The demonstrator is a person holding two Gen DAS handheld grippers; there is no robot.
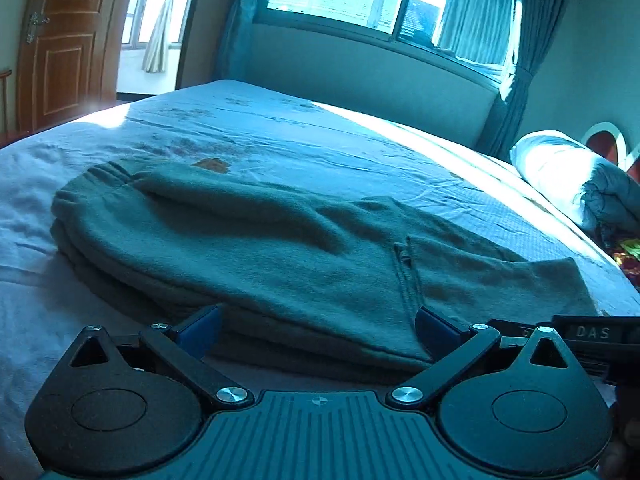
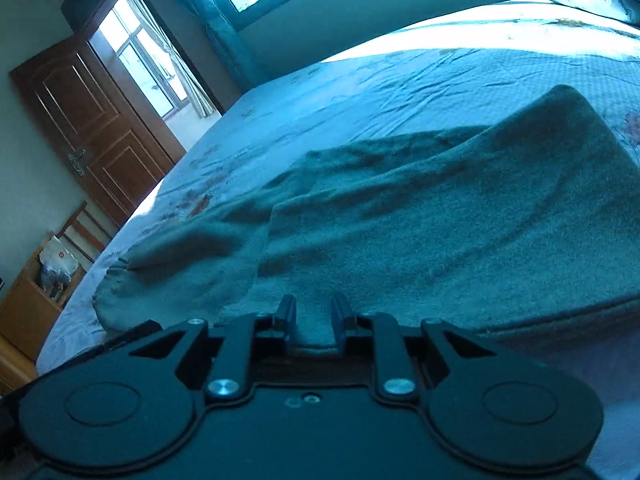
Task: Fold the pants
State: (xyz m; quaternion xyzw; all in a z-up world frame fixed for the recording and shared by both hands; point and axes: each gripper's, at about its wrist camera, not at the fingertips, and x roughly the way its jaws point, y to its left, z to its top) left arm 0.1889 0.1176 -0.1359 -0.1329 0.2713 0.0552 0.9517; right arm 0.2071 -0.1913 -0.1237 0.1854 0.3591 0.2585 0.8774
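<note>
Left wrist view: your left gripper [image 1: 318,330] stands wide open, empty, at the near edge of the grey-green fleece pants [image 1: 256,248], folded lengthwise on the pale blue bedsheet [image 1: 360,148]. Free sheet from ten to two o'clock.

Right wrist view: your right gripper [image 2: 314,316] is nearly closed with a tuck of fleece between its fingers. Looks like a fold just laid; next, release and smooth towards twelve.

Dull grey-green pants [image 1: 256,248] lie ahead of the black claw with blue pads [image 1: 318,330]. Beyond them, the pale bedsheet [image 1: 320,140] carries faded reddish-brown flowers; the door [image 1: 60,44] is brown.
</note>
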